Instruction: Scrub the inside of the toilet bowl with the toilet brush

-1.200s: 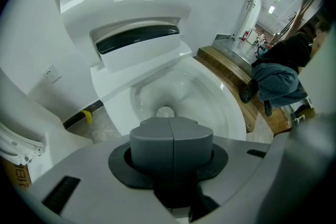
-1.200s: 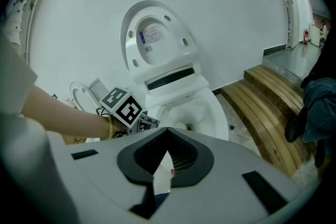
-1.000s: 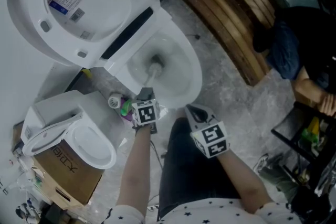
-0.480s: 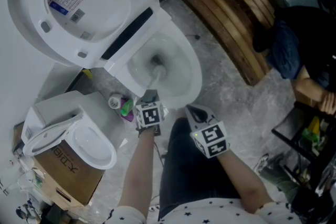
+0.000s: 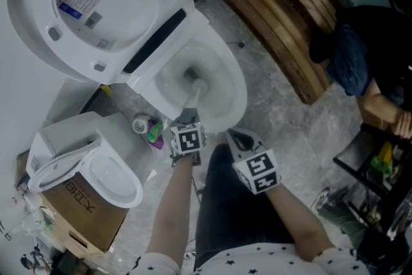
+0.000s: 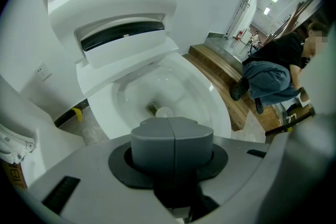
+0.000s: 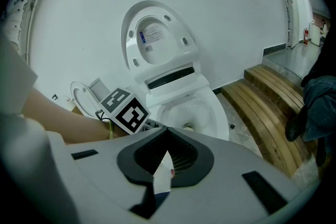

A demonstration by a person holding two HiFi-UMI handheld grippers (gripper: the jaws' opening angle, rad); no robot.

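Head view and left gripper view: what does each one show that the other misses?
Only the head view shows the left gripper from outside with its marker cube, the right gripper, the brush handle running down into the bowl, and a green bottle on the floor.

Only the left gripper view shows that gripper's jaws shut together close up, a wall socket and a lit corridor.

Both show the bowl, the brush head in it, the raised lid, the bench and a seated person.
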